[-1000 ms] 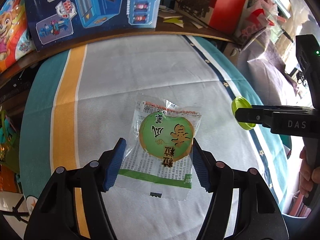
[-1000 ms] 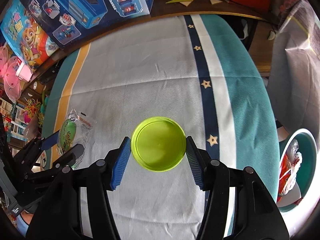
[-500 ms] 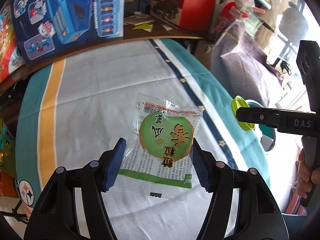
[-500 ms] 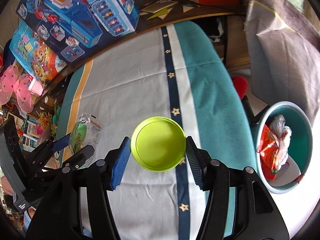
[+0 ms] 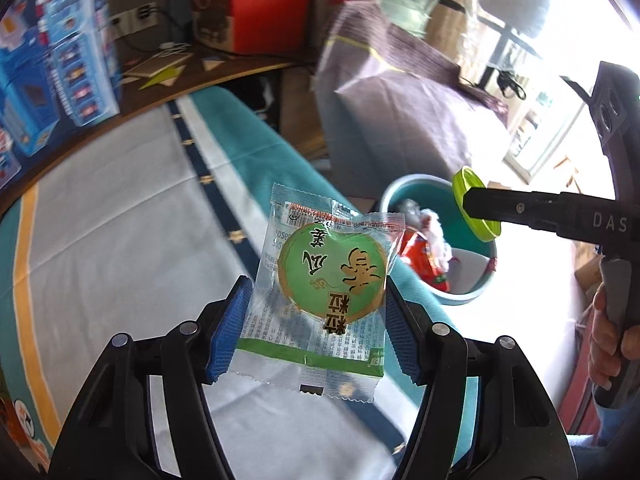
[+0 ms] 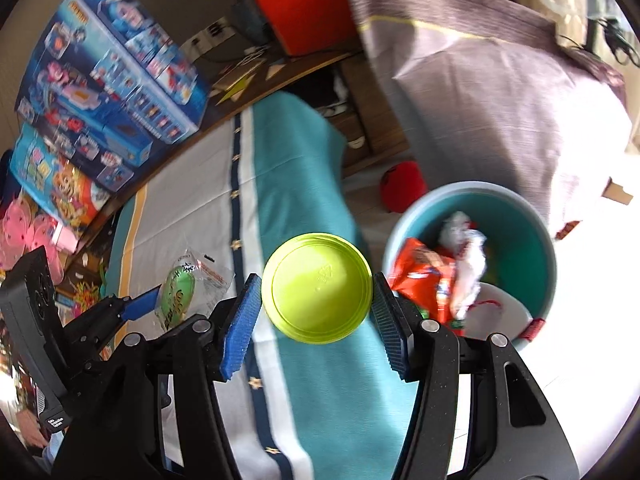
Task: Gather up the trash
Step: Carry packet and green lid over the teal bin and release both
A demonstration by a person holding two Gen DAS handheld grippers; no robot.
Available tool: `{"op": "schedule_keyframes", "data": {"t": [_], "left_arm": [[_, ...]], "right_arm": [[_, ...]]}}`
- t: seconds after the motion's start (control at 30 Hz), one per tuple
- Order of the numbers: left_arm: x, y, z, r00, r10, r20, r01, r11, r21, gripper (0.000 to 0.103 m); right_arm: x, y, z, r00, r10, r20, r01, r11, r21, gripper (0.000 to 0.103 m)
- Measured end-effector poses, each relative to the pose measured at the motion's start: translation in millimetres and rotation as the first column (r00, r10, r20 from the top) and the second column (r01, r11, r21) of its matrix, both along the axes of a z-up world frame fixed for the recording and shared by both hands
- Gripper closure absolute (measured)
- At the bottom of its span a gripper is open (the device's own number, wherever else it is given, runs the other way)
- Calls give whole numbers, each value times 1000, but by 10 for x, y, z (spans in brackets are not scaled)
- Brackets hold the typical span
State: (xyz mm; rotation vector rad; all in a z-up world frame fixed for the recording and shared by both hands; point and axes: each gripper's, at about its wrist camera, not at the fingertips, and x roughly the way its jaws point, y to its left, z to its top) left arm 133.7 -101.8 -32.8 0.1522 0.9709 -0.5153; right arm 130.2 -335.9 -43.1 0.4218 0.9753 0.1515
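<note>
Clear crinkled plastic snack wrapper with a green heart-shaped label [image 5: 332, 280] pinched in left tongs [image 5: 316, 328] at frame centre, round lime-green plastic lid [image 6: 318, 292] pinched in right tongs [image 6: 316, 320], teal round bin [image 6: 536, 240] at right, its contents blurred.

Strong daylight is admitted from a window [image 5: 560, 128] at the right, where floor and sky are blown out to white. The toy boxes [image 6: 112, 80] and the grey bag [image 6: 480, 80] are smeared by motion blur, while the snack packet [image 5: 328, 280] and the lime lid [image 6: 318, 292] are rendered sharp. Edges are bent by fisheye distortion and darkened into black corners.
</note>
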Motion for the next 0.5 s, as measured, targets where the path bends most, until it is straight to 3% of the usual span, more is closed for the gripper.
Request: {"op": "schedule_keyframes", "data": {"t": [0.27, 0.5], "left_arm": [[-28, -828, -175, 993, -113, -27, 114, 992, 57, 37], [-15, -1358, -344, 982, -177, -59, 182, 980, 85, 37]], "right_arm": [[-188, -861, -242, 990, -137, -18, 138, 989, 50, 49], [-242, -1296, -437, 981, -184, -57, 188, 979, 79, 49]]}}
